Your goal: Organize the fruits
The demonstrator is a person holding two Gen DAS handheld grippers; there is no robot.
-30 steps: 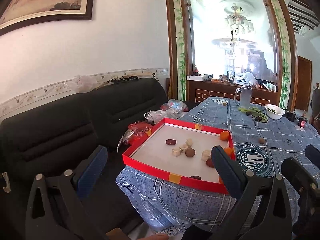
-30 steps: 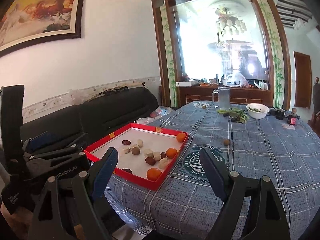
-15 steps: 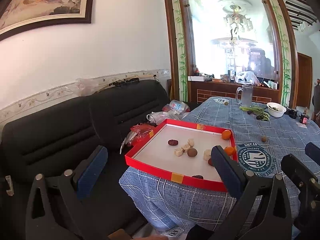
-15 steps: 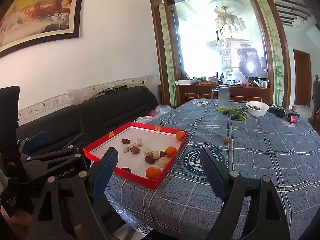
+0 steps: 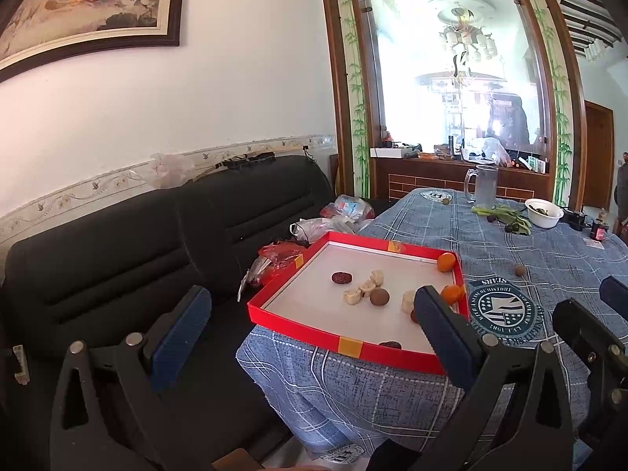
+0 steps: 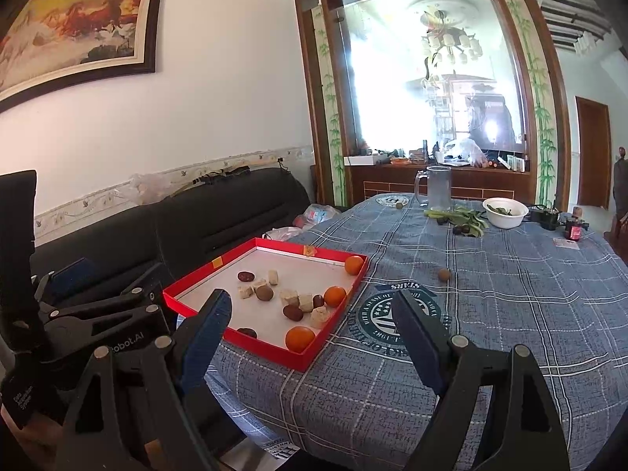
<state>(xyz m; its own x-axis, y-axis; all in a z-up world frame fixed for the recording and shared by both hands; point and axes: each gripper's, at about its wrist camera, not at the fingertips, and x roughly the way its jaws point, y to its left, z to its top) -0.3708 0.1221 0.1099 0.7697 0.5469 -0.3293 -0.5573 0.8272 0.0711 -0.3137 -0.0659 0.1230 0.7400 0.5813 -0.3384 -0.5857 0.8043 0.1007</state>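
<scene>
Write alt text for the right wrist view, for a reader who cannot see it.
The open, empty right gripper hangs short of a red tray on a blue checked tablecloth. The tray holds three oranges, pale chunks and dark red-brown fruits. The left gripper is at the left, before a black sofa; a white bowl sits far back.

Table under blue plaid cloth [image 6: 510,294], red tray [image 6: 337,324] at its corner, glass jug [image 6: 437,192], white bowl [image 6: 506,218], small brown fruit [image 6: 444,274]
</scene>
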